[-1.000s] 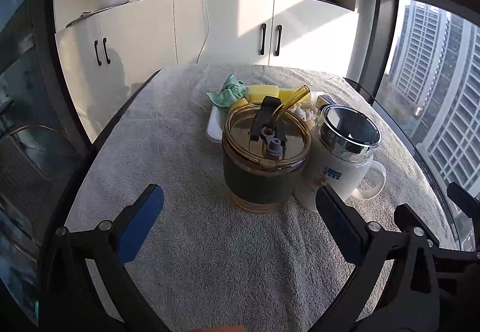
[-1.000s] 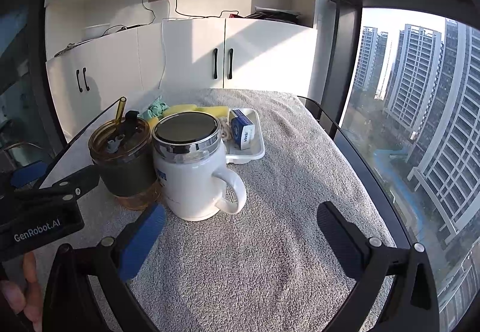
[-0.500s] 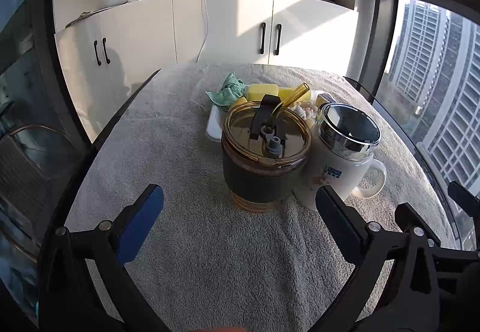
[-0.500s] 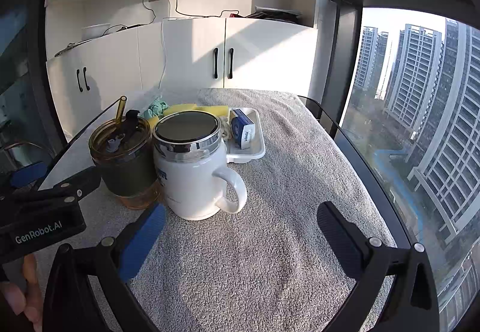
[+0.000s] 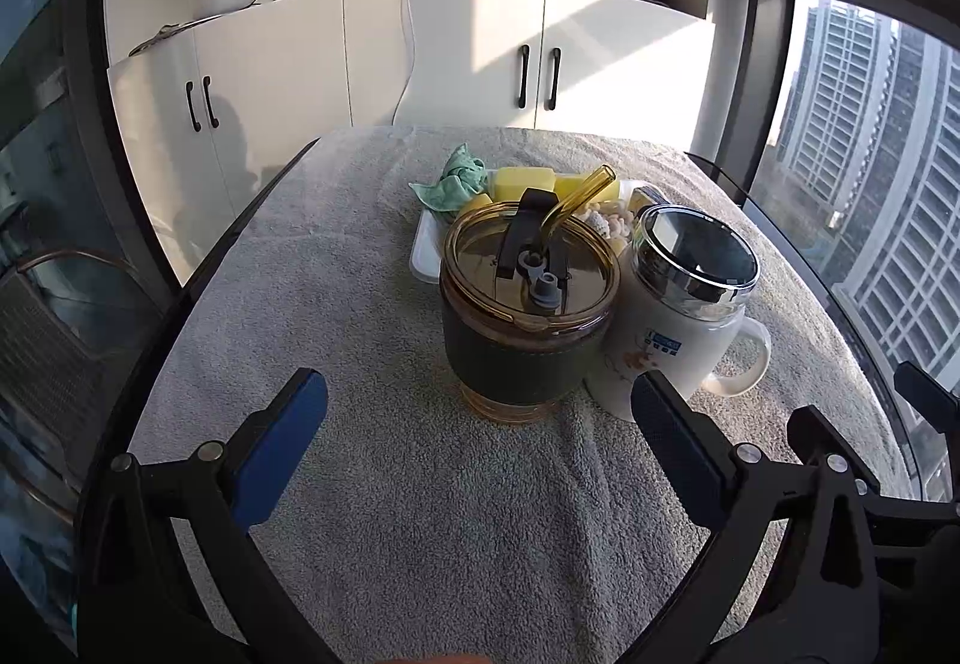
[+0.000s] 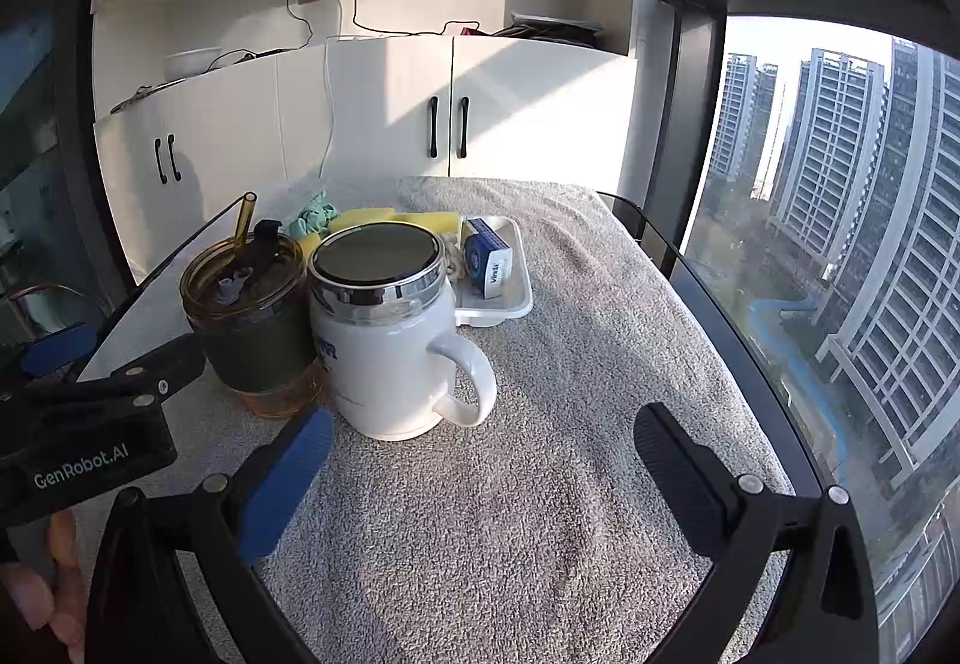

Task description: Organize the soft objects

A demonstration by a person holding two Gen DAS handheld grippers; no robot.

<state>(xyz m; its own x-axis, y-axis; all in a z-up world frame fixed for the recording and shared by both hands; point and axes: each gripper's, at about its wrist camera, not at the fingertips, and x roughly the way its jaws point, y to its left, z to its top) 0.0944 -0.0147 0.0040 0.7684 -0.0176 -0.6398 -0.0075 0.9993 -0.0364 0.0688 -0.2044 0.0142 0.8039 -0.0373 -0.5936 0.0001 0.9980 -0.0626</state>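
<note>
grey towelling covers the table (image 5: 372, 514); white tray (image 6: 521, 298) holds yellow sponges (image 5: 522, 182), green cloth (image 5: 459, 181), tissue pack (image 6: 489, 257), behind amber tumbler (image 5: 528, 304) and mug (image 6: 390, 340). left gripper (image 5: 480, 412) and right gripper (image 6: 483, 442) fingers spread, empty.

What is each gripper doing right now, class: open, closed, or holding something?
Left gripper: open, holding nothing, short of the amber tumbler.
Right gripper: open, holding nothing, near the white mug.
</note>
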